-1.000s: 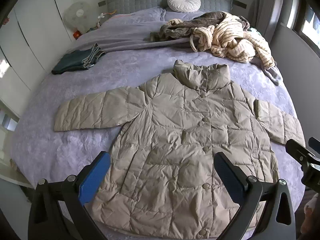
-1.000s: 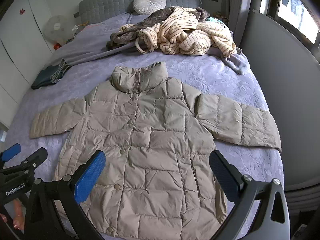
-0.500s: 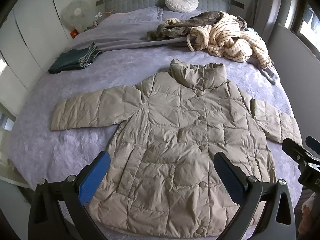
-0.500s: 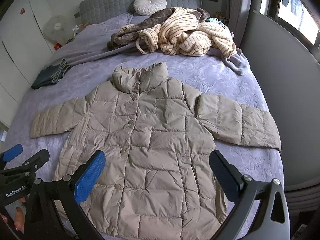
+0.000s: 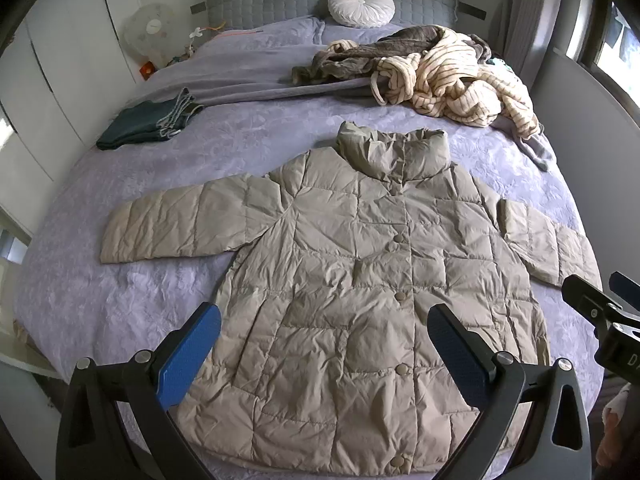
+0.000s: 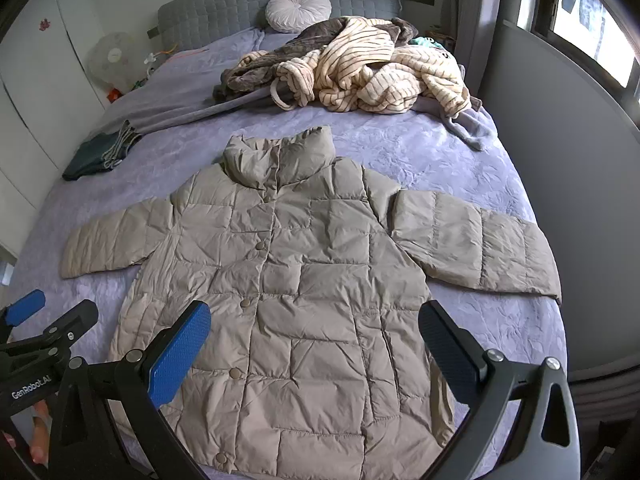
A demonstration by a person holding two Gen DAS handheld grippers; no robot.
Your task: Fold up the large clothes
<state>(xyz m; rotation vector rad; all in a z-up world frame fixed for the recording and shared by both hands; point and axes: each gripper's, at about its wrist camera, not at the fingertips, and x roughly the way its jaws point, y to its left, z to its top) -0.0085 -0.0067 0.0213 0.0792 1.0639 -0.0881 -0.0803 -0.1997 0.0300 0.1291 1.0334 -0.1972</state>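
A beige quilted puffer jacket [image 5: 360, 280] lies flat on the purple bed, front up, buttoned, collar toward the headboard, both sleeves spread out; it also shows in the right wrist view [image 6: 304, 280]. My left gripper [image 5: 324, 344] is open and empty, held above the jacket's lower half. My right gripper [image 6: 316, 344] is open and empty above the hem area. The right gripper's tip shows at the right edge of the left wrist view [image 5: 600, 312]. The left gripper shows at the left edge of the right wrist view [image 6: 44, 332].
A heap of striped cream and brown clothes [image 5: 440, 72] lies near the headboard, with a round white cushion [image 5: 362, 10] behind. Folded dark green clothes [image 5: 148, 124] sit at the bed's left side. White wardrobes stand left; a grey wall [image 6: 560, 160] and window right.
Both grippers have drawn back and risen slightly, so the jacket sits a little higher and smaller in the left view. The jacket has not moved.
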